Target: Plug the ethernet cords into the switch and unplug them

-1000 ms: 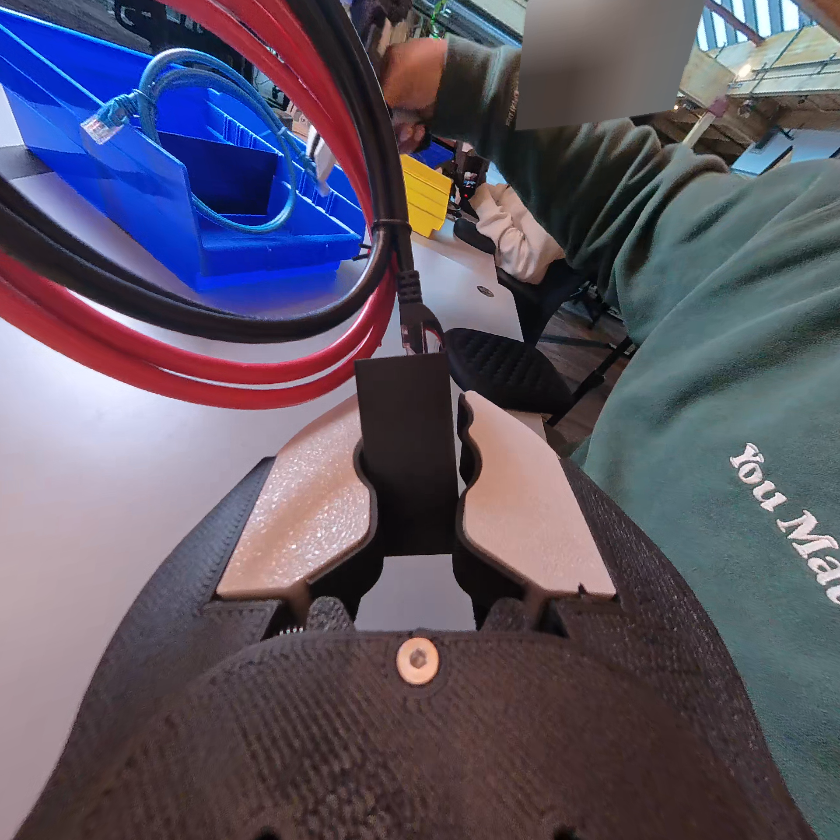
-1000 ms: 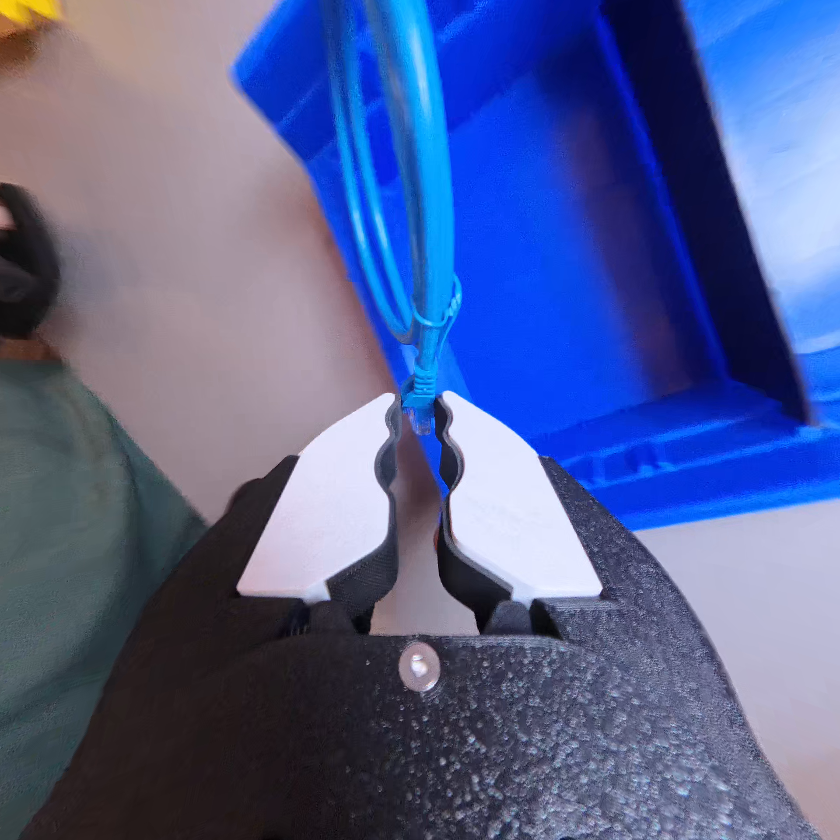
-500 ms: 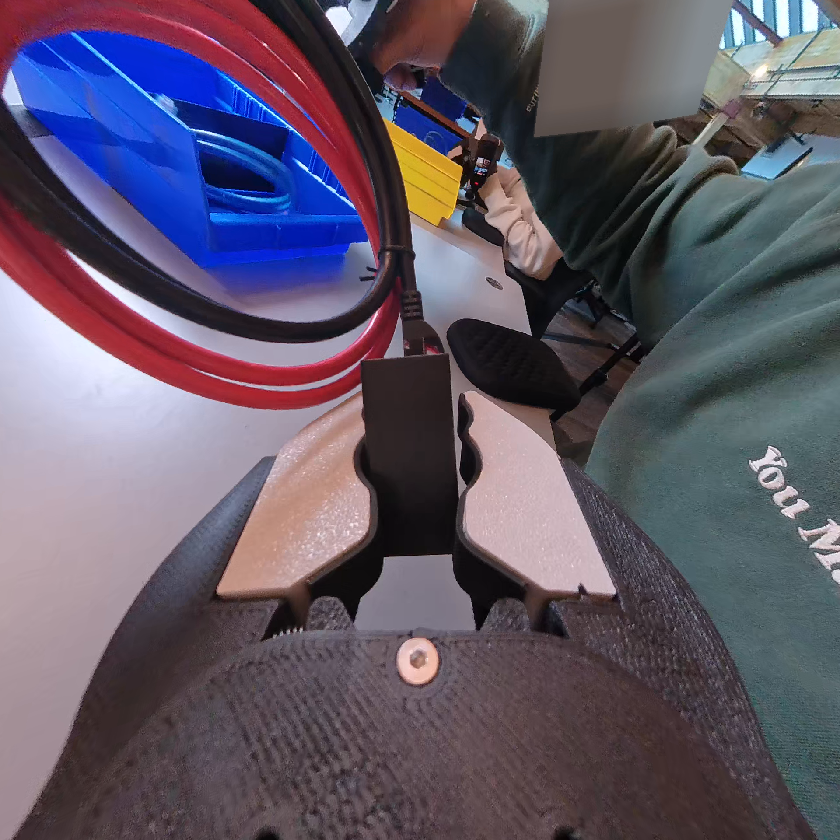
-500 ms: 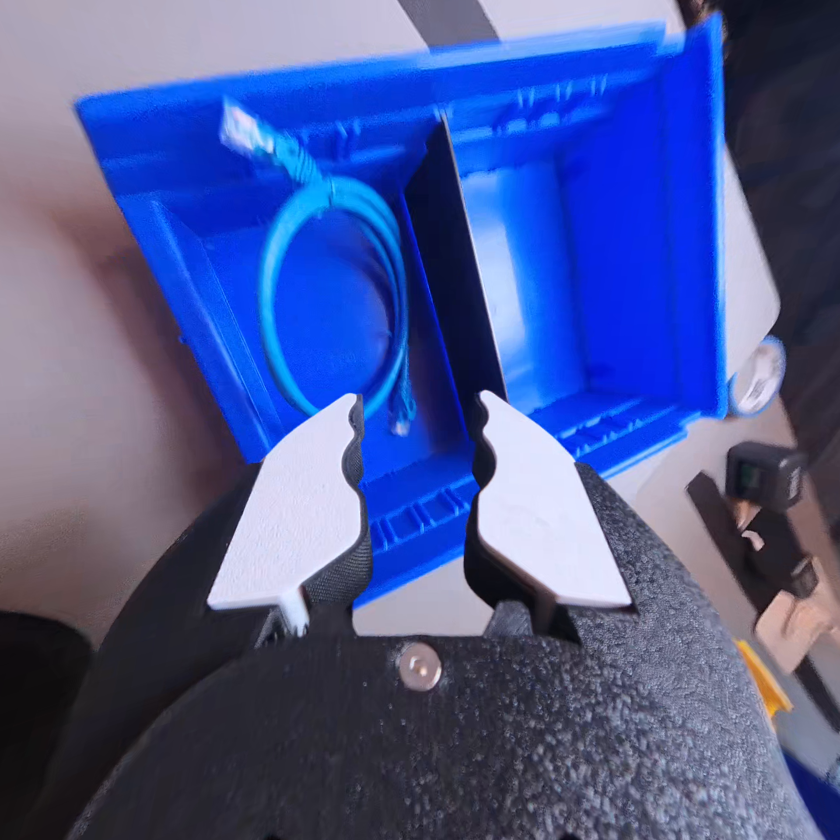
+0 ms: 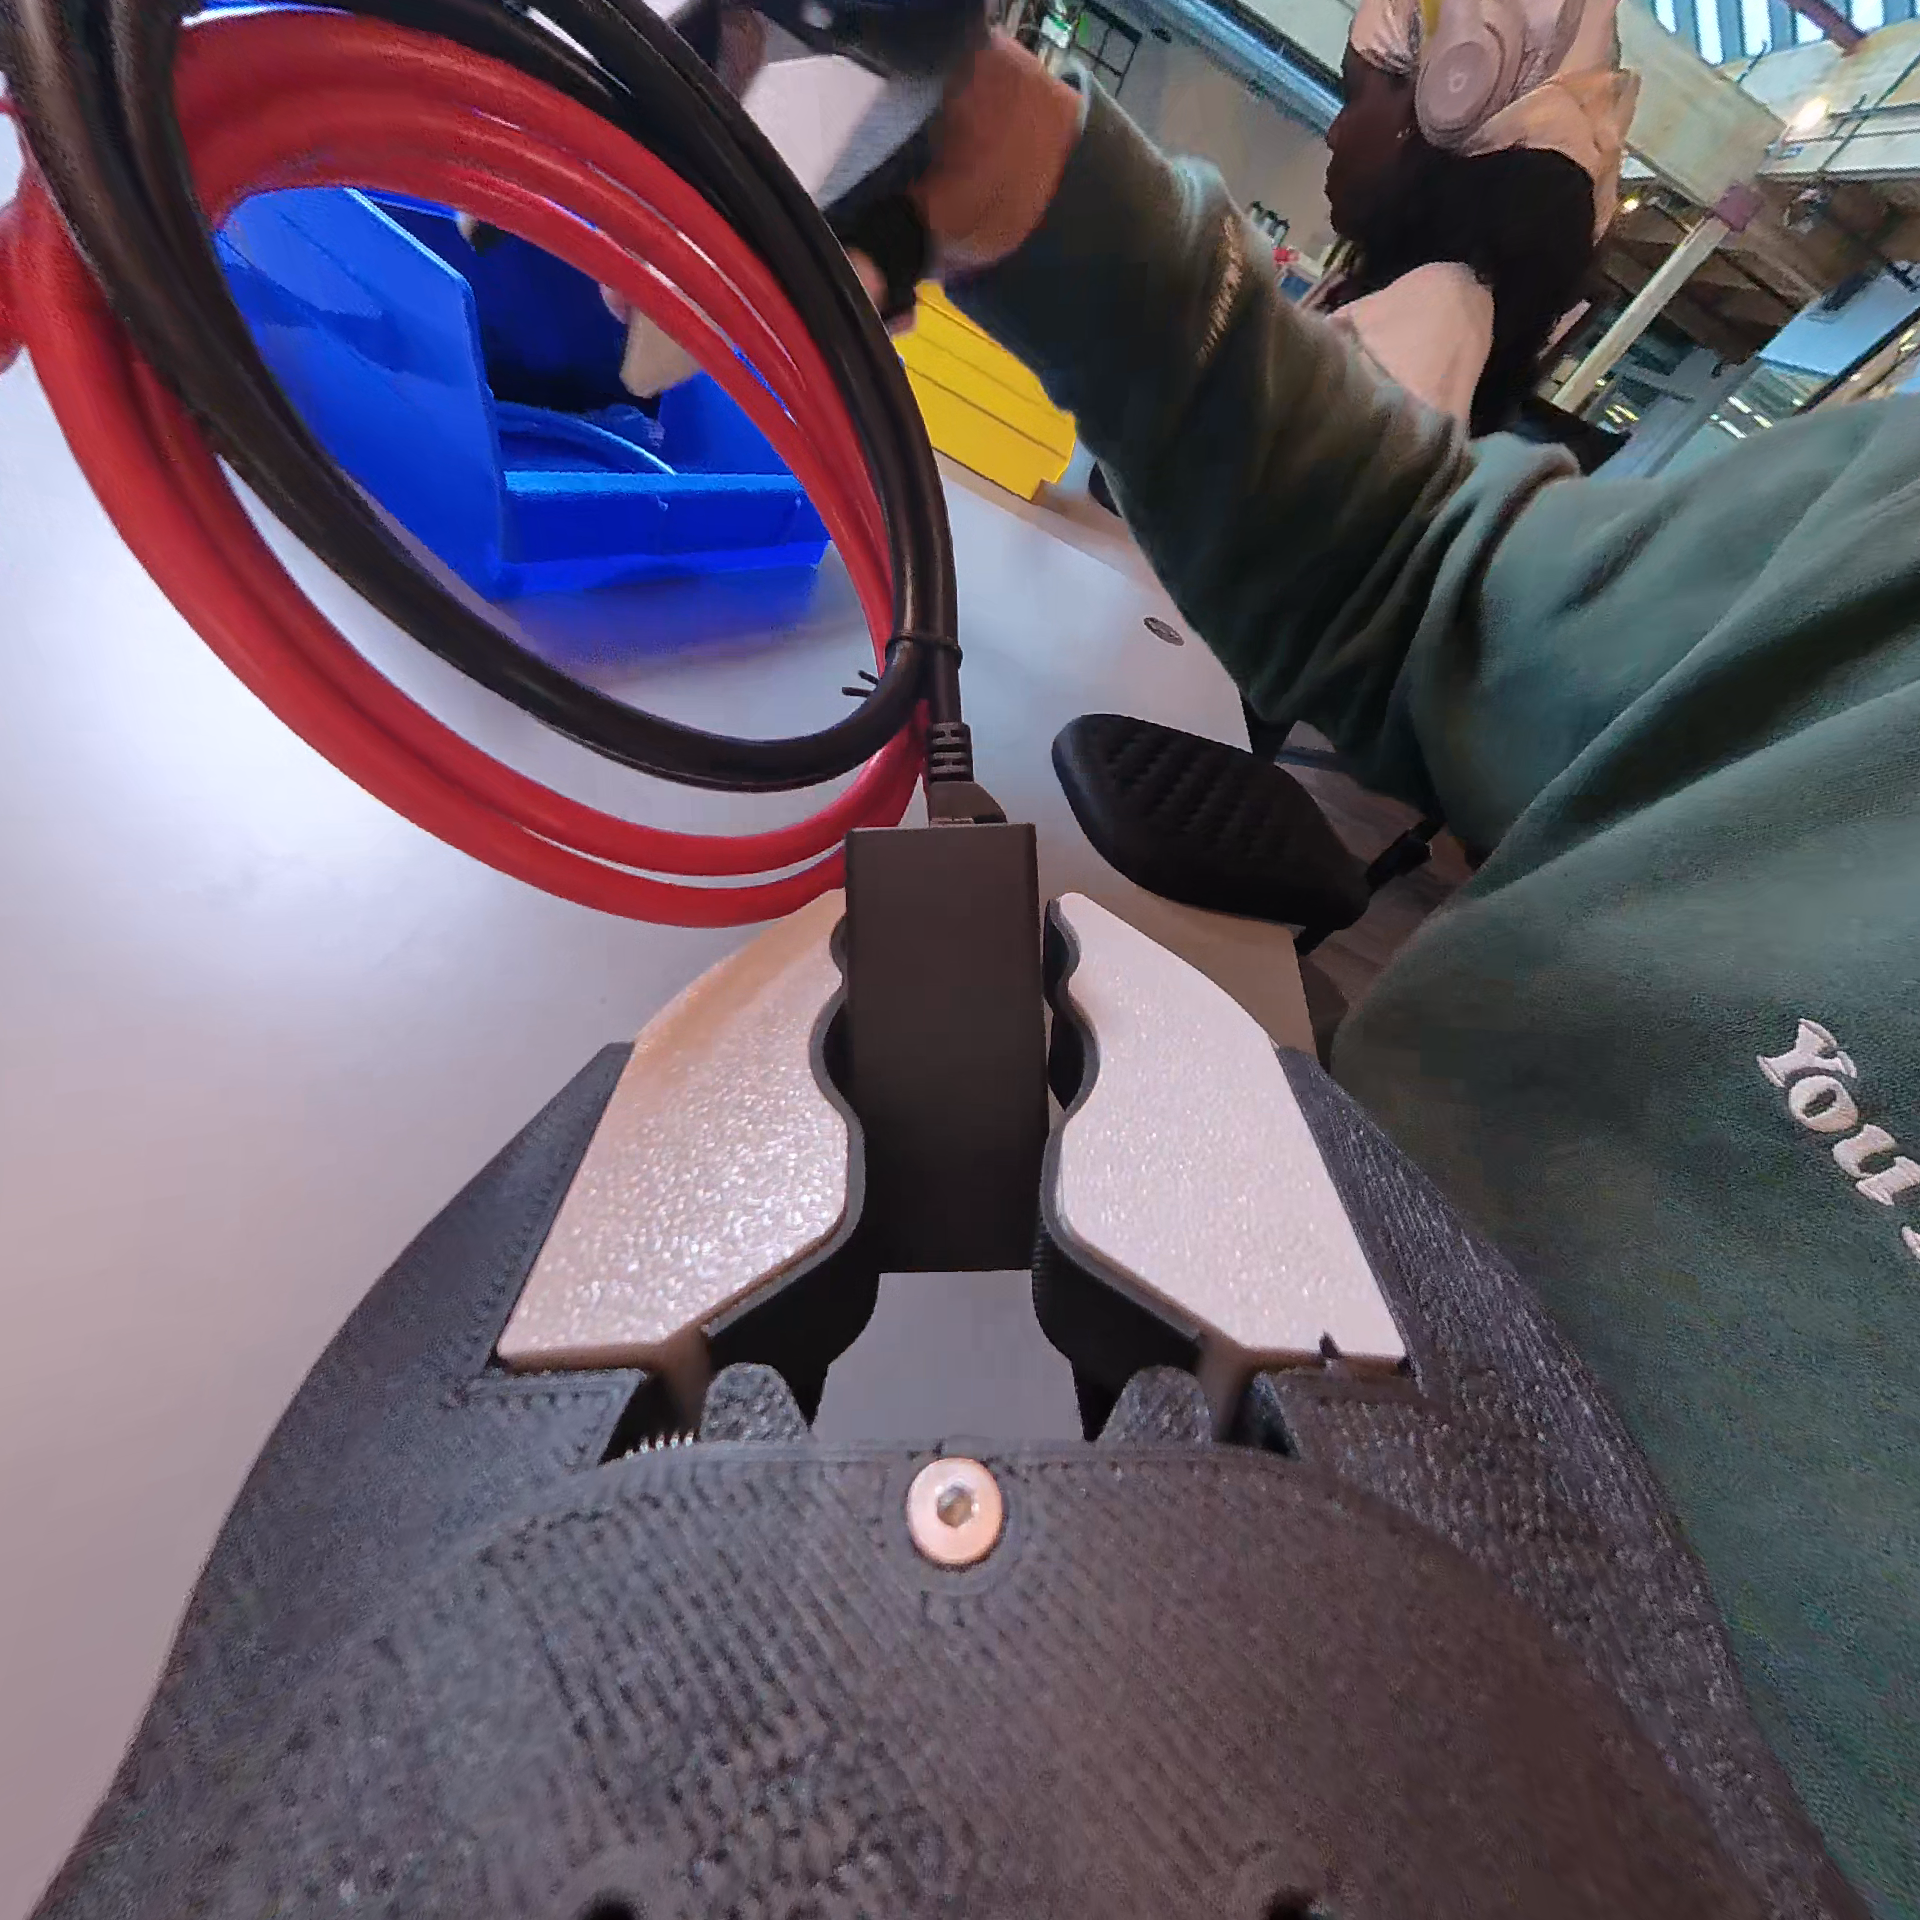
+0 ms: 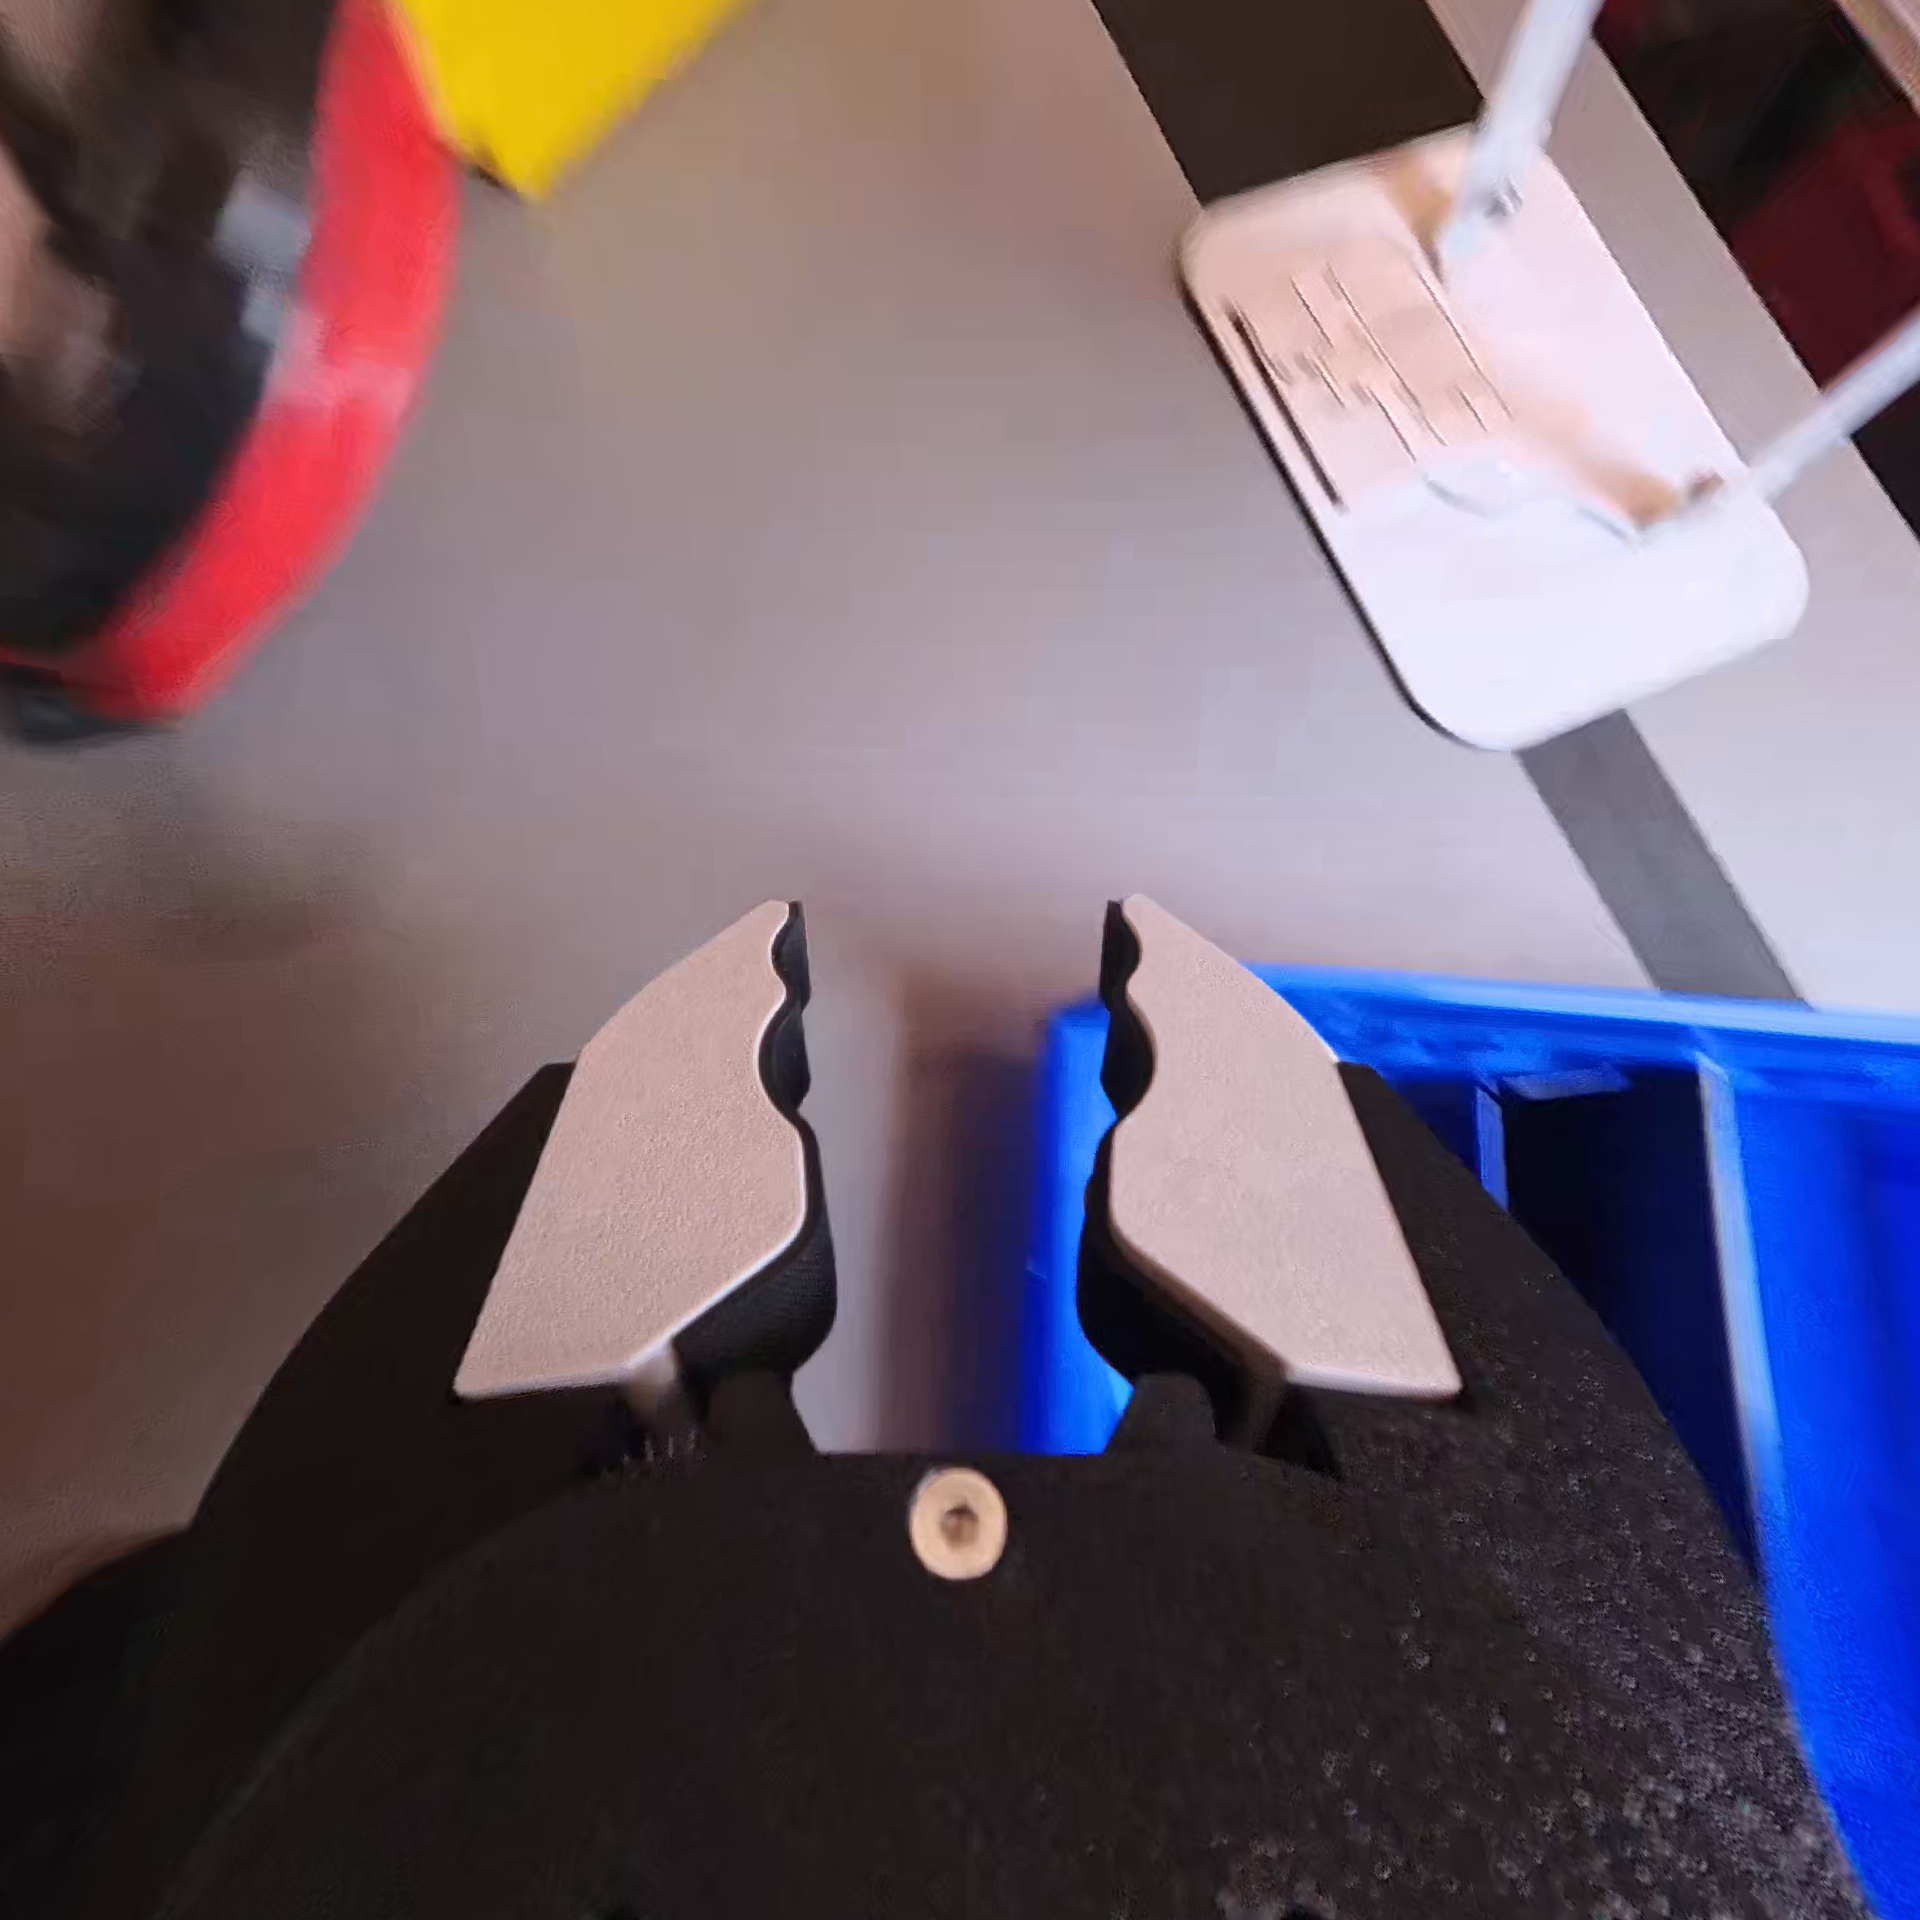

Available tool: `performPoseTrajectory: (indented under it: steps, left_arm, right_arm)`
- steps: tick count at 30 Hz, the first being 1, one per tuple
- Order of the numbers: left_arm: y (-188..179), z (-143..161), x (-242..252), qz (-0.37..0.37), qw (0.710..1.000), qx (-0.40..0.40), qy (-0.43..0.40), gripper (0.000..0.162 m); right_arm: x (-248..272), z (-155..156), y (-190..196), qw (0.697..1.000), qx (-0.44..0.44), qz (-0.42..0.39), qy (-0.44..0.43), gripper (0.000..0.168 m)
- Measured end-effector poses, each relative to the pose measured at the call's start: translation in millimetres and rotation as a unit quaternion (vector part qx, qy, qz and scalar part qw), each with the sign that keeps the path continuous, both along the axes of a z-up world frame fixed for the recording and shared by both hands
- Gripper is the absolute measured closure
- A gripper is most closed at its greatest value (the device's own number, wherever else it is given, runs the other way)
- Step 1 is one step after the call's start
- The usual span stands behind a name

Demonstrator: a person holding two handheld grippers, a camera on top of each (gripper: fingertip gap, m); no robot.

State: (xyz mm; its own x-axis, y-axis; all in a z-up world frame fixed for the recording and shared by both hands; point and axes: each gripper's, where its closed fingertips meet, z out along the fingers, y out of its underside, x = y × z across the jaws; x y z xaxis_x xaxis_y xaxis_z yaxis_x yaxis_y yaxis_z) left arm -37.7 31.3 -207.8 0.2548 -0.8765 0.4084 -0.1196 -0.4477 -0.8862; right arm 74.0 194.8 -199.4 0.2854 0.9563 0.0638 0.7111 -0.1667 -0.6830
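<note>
Surface: grey table [image 5: 208, 935] in a workshop; another person sits behind, well apart.
Left gripper [image 5: 943, 935]: its jaws are clamped on the black switch [image 5: 943, 1039], which it holds upright above the table.
Black cord [image 5: 582, 665]: its plug [image 5: 951, 774] sits in the top of the switch; the coil hangs up and to the left.
Red cord [image 5: 436, 748]: coiled together with the black one; whether its end is plugged, I cannot tell.
Right gripper [image 6: 956, 956]: jaws apart, nothing between them, above the table beside the blue bin [image 6: 1714, 1195].
Blue cord [image 5: 577, 442]: lies inside the blue bin.
Progress: I judge at least the black cord is still to unplug, perhaps the red one too.
Other things: yellow bin [image 5: 987, 405]; white card [image 6: 1507, 499], blurred.
</note>
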Motion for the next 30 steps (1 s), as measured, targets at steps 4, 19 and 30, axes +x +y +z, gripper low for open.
performPoseTrajectory:
  steps: [4, 19, 30]
  left_arm:
    - [4.6, 0.7, -2.7, 0.012, 1.000, 0.004, -0.006, 0.130]
    - [0.8, 14.8, -1.3, 0.001, 0.998, -0.002, -0.061, 0.131]
    - [-4.9, -6.4, 4.1, -0.019, 1.000, -0.018, 0.002, 0.132]
  right_arm:
    - [-57.7, 22.4, -86.1, 0.974, -0.102, 0.106, 0.173, 0.111]
    - [-114.6, 4.3, -163.7, 0.907, -0.246, 0.157, 0.305, 0.145]
    - [-110.5, 7.5, -160.1, 0.910, -0.213, 0.146, 0.323, 0.152]
